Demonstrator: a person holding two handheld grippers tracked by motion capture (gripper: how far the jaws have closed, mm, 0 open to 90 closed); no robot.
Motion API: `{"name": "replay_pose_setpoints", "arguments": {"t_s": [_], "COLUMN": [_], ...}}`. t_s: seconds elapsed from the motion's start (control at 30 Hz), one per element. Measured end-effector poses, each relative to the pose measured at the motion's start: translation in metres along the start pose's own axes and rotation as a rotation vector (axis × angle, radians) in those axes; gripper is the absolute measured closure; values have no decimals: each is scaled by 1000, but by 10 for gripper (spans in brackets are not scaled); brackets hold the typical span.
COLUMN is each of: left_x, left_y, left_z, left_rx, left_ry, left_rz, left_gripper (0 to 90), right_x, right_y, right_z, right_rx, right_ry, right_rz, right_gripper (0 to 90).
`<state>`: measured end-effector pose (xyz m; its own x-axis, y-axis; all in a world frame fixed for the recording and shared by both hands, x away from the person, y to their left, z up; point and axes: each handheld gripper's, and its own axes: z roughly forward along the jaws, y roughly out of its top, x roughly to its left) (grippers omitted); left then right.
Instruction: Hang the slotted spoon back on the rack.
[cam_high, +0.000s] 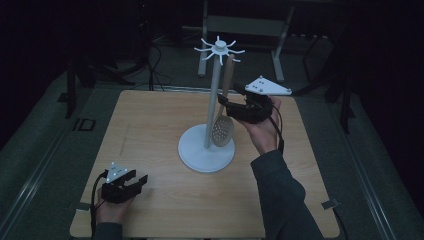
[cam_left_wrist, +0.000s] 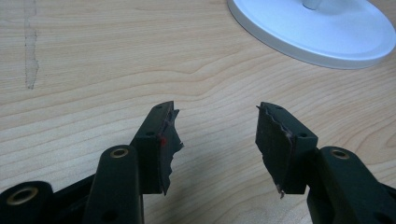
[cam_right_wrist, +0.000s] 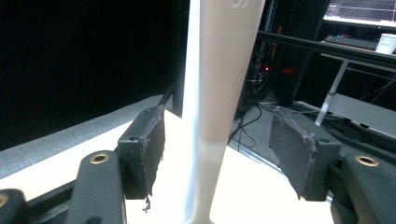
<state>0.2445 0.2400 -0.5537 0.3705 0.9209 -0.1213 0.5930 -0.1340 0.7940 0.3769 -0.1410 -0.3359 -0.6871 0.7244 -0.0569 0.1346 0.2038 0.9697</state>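
Note:
A white utensil stand with a round base and a ring of hooks on top stands mid-table. A pale slotted spoon hangs from one hook, its bowl just above the base. My right gripper is level at the spoon's handle. In the right gripper view the handle runs upright between the jaws of my right gripper, with a gap on each side, so it is open. My left gripper rests open and empty near the table's front left. The left gripper view shows my left gripper facing the stand's base.
The wooden table has bare room left of the stand. A long pale scuff marks the wood ahead of the left gripper. Beyond the table's far edge are dark floor, cables and a desk frame.

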Motion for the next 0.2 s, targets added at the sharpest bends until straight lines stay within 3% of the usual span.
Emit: {"name": "replay_pose_setpoints", "arguments": {"t_s": [0.2], "left_x": [1], "left_y": [0], "left_z": [0], "left_rx": [0], "left_ry": [0], "left_rz": [-1], "left_gripper": [477], "right_x": [-1], "right_y": [-10], "right_z": [-5], "right_rx": [8], "right_ry": [1], "right_rz": [7], "right_gripper": [348]}}
